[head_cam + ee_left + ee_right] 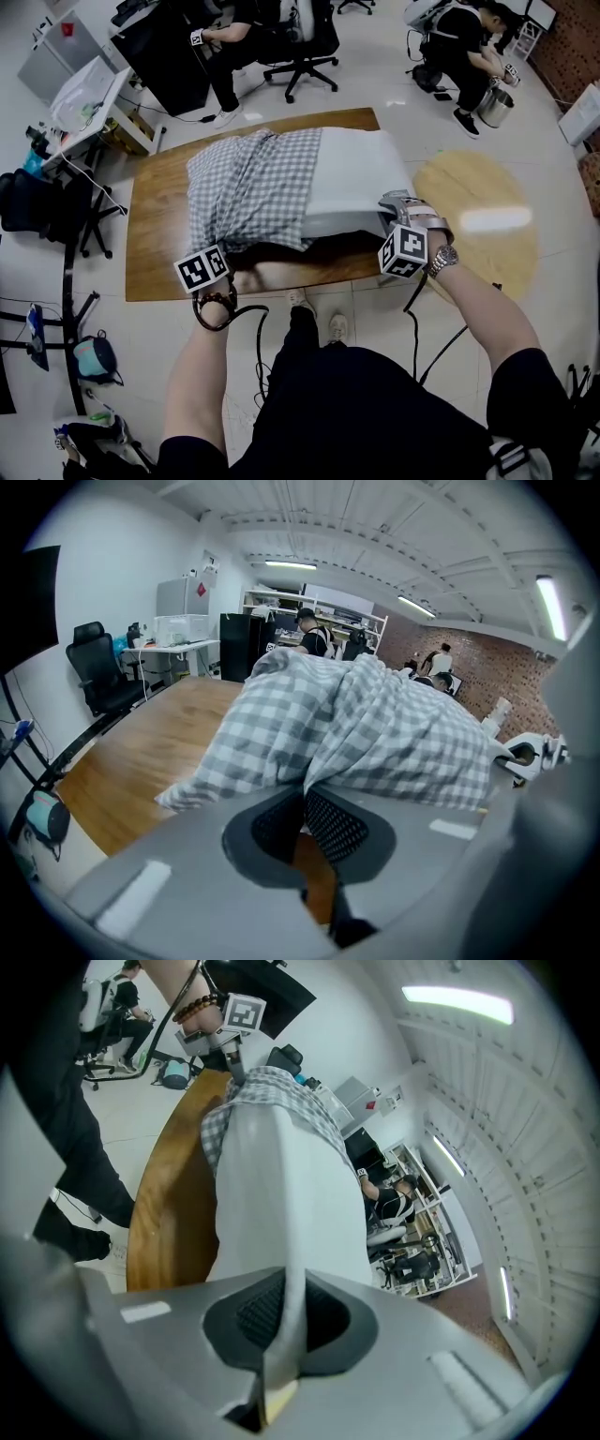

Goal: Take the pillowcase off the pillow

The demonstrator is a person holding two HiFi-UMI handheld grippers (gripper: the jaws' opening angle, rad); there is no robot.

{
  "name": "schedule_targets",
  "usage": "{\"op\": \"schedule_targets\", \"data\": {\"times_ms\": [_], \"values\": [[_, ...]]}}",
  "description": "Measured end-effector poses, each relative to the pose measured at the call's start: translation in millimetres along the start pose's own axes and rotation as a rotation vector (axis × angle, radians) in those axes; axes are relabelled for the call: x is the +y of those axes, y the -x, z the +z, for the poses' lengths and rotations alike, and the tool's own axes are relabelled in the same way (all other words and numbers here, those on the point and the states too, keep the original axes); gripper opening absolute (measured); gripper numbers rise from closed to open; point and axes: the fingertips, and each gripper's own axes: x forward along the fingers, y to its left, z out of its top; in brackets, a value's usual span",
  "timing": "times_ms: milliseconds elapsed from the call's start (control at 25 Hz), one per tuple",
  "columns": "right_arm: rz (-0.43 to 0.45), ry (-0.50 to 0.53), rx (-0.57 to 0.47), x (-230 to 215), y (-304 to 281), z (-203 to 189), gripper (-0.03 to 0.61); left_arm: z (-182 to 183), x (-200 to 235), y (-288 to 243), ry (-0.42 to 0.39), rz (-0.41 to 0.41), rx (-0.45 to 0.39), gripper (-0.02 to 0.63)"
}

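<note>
On the wooden table (155,253) the pillow (361,173) lies with its long axis along the table's length, from your left side to your right, and the next move depends on this axis. The checked pillowcase (248,187) is bunched over the table's left half and still covers that end of the pillow. Toward the table's right end the white pillow is already bare, and the open mouth of the case faces that end. Your left gripper (305,799) is at the table's near edge, on the left half, and its jaws are pressed together on a fold of the checked cloth. Your right gripper (286,1326) is toward the table's right end, also on the near side, and its jaws are closed tight on a thin edge of the bare white pillow, not on the case. So each hand is the nearer one to its own thing, and the two grips stand well apart along the axis. I judge that the case has to travel toward the table's left end, straight along the pillow's length, while your right hand holds the pillow in place or draws it the other way. If you pull toward the near edge instead, the cloth will probably only drag the whole pillow across the table.
</note>
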Motion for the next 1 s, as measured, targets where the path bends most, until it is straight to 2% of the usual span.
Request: {"op": "schedule_targets", "data": {"times_ms": [280,480,560,680,1000], "values": [[0.079,-0.069,-0.013,10.8,3.3,6.8,0.016,-7.1,6.5,0.9,-0.012,0.026,0.045,0.012],[0.172,-0.182,-0.097,16.4,9.6,21.2,0.137,-17.2,-6.5,2.7,-0.074,0.025,0.098,0.020],[0.201,-0.217,-0.129,18.1,15.9,27.4,0.174,-17.3,-14.0,6.7,-0.085,0.001,0.098,0.026],[0.217,-0.231,-0.176,19.0,26.8,38.3,0.193,-13.5,-27.1,15.4,-0.080,-0.045,0.085,0.032],[0.250,-0.213,-0.227,36.5,49.6,51.3,0.202,4.4,-84.5,45.3,-0.152,-0.162,0.013,0.041]]}}
